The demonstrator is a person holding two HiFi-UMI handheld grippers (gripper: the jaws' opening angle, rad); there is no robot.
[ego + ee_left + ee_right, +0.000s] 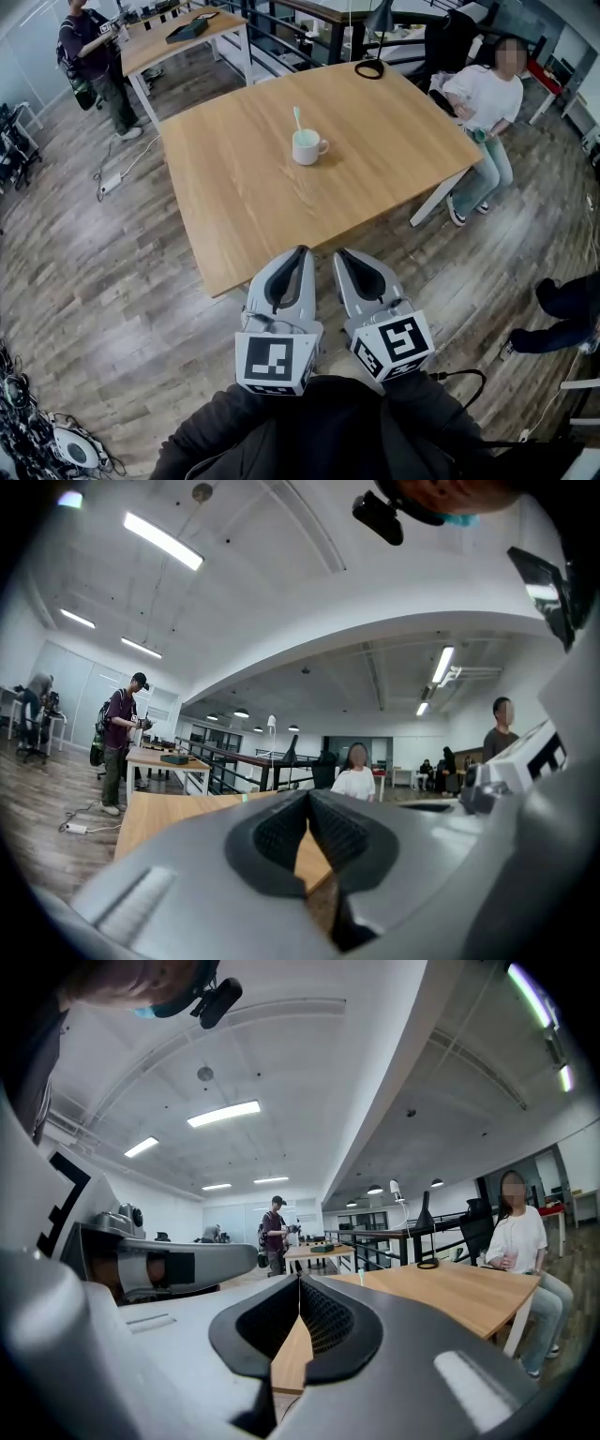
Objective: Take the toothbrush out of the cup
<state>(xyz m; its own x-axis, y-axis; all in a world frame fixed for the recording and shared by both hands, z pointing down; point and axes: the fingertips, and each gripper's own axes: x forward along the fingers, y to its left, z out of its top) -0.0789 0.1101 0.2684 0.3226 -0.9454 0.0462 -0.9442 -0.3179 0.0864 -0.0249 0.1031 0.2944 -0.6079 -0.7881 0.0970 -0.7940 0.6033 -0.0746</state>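
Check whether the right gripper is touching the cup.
Apart. The head view shows the right gripper at the near edge of the table, with a broad stretch of bare wood between it and the cup.

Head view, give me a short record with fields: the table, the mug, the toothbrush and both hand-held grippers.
table: light wooden square table, white legs
cup: pale mint handled mug, upright, near the table's middle
toothbrush: pale green toothbrush, standing in the mug, leaning
left hand-held gripper: shut, empty, by the table's near edge
right hand-held gripper: shut, empty, beside the left one
task state: toothbrush not yet taken out
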